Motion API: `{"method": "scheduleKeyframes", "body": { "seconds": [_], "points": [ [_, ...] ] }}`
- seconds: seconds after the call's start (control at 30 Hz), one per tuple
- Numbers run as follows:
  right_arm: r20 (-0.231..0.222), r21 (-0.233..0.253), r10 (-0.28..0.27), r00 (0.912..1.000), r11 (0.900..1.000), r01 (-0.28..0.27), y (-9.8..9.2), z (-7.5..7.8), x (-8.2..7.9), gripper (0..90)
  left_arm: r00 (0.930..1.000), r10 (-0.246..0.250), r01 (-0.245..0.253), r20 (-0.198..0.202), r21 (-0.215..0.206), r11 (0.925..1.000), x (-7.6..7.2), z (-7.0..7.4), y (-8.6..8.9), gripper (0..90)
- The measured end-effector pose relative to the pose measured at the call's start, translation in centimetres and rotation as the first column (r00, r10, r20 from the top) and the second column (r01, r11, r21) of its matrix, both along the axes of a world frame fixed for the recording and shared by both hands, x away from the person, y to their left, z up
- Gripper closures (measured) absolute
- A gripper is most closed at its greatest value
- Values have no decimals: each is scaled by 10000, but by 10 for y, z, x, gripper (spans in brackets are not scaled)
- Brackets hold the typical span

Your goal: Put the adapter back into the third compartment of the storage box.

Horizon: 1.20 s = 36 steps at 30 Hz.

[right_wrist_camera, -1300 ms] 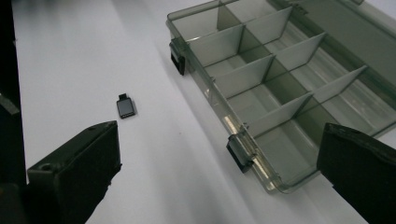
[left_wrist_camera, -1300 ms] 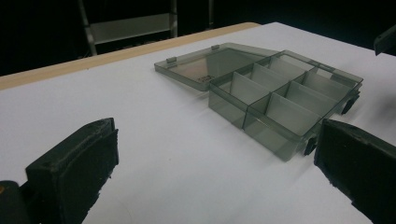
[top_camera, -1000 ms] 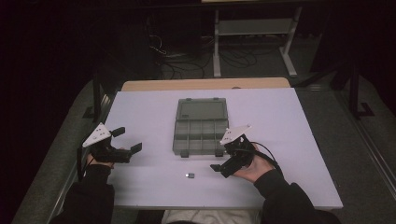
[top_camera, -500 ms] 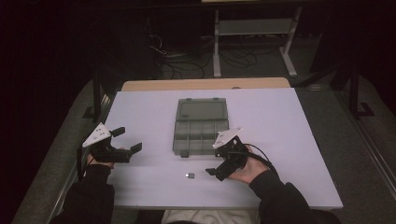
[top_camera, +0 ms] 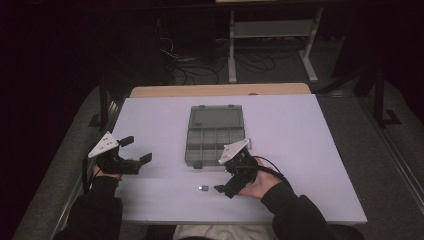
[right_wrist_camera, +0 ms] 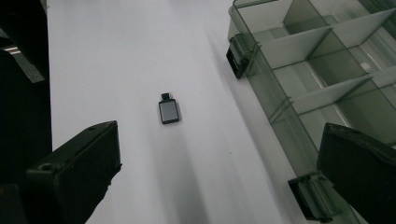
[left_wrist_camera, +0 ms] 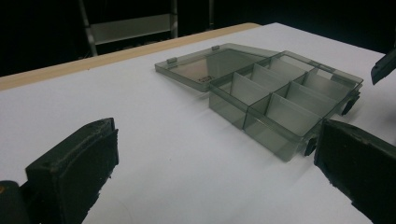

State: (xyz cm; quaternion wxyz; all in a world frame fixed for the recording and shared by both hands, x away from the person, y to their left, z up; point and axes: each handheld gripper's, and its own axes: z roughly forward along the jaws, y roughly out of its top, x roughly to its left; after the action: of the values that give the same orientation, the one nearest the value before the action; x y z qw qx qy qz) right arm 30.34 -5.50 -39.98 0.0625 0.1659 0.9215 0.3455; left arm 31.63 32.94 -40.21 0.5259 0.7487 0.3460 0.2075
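Observation:
A smoky clear compartment box (top_camera: 216, 148) lies open at the table's middle, its lid (top_camera: 216, 118) flat behind it and its compartments empty. A small dark adapter-like piece (top_camera: 203, 188) lies on the white table in front of the box. My right gripper (top_camera: 223, 190) is just to the right of that piece, open and pointing at it. In the right gripper view the piece (right_wrist_camera: 168, 111) lies ahead between the open jaws, with the box (right_wrist_camera: 327, 60) at the right. My left gripper (top_camera: 136, 149) rests open at the left, aimed at the box (left_wrist_camera: 285, 102).
The white table top (top_camera: 300, 130) has a wooden strip (top_camera: 220, 90) along its far edge. Beyond it, in the dark, stand a metal shelf frame (top_camera: 272, 35) and loose cables (top_camera: 195, 65) on the floor.
My right gripper has moved left and toward the front edge, turning to face the small piece. The left gripper, the box and the piece have stayed put.

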Motion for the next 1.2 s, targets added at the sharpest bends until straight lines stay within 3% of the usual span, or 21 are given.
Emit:
{"method": "scheduleKeyframes", "body": {
  "seconds": [0.6,1.2],
  "points": [
    [-37,-359,537,9985,9979,-538,20,-1,-1,0,10000,11,-11,3,4,10000,0,0,0,0],
    [-252,-895,998,9947,9908,-1017,39,-12,-4,5,10000,7,-7,13,-3,10000,0,0,0,0]
  ]
}}
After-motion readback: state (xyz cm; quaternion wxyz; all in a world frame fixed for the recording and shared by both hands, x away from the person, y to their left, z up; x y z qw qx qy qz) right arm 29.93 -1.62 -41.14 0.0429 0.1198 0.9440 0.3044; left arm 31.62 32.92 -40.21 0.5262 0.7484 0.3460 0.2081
